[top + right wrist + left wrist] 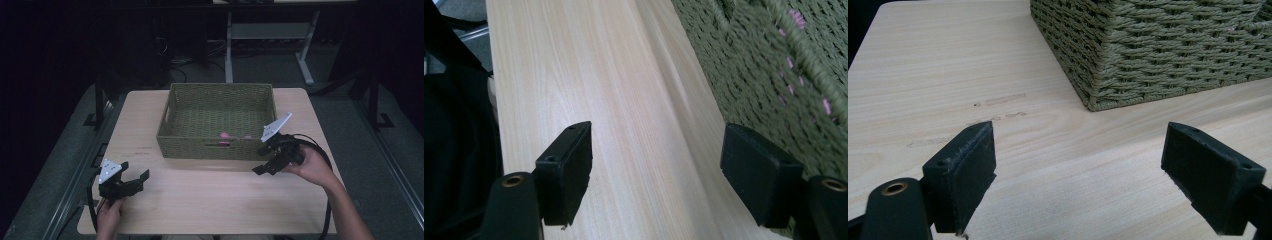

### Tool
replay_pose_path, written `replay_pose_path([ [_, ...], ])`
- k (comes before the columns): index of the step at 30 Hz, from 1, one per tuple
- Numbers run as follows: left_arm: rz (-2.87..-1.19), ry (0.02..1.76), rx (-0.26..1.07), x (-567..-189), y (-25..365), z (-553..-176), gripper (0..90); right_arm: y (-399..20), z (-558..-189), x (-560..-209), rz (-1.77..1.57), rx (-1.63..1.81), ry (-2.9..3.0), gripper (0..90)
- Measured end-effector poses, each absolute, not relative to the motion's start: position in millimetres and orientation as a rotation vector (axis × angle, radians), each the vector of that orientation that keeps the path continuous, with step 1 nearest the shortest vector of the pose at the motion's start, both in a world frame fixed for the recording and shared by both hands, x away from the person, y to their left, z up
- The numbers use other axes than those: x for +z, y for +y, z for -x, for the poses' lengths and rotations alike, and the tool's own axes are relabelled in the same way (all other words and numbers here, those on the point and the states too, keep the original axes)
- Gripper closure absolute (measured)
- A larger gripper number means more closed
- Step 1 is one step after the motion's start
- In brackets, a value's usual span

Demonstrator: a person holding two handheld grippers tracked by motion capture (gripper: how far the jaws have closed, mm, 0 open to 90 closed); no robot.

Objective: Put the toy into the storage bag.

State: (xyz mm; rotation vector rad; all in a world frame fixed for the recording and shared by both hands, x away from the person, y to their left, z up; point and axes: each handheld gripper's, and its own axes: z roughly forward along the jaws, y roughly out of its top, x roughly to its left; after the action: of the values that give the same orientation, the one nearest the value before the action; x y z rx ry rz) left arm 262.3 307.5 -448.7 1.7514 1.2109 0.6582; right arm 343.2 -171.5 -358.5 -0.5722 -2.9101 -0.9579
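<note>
Left gripper (134, 178) sits low at the near-left part of the tabletop (210, 200), jaws spread wide with nothing between them, just bare wood. In the left gripper view its gripper (1080, 167) points toward the near corner of the woven basket (1158, 50), which is a bit ahead and off to one side, not touching. A few faint scuff marks (998, 100) show on the wood in front of the jaws.

Right gripper (264, 161) is over by the basket's near-right corner, held in the person's right hand (312, 167), cable looping off behind it. Jaws are also wide apart and empty. In the right gripper view the gripper (656, 172) has pale wood between the jaws and the basket wall (774, 75) runs right alongside one jaw; can't tell if it's actually touching.

The green basket (220, 147) sits mid-tabletop toward the far side. Something pink (224, 135) lies on its floor near the front wall, and pink bits (796, 20) peek through the weave up close. Too small to say what it is.
</note>
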Motion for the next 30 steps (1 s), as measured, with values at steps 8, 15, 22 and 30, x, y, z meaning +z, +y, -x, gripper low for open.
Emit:
replay_pose_path([
  [8,-1.749,1.214,0.661,-449,309,-262,13.8,-176,-337,-374,0.591,-0.976,-2.901,28.7],
  [15,-1.75,1.214,0.663,-449,309,-262,13.9,-179,-332,-388,0.608,-0.972,-2.887,28.6],
  [22,-1.752,1.215,0.664,-449,309,-262,13.9,-184,-328,-398,0.635,-0.969,-2.877,28.6],
  [30,-1.749,1.215,0.663,-449,309,-261,13.9,-191,-325,-408,0.667,-0.958,-2.864,28.6],
])
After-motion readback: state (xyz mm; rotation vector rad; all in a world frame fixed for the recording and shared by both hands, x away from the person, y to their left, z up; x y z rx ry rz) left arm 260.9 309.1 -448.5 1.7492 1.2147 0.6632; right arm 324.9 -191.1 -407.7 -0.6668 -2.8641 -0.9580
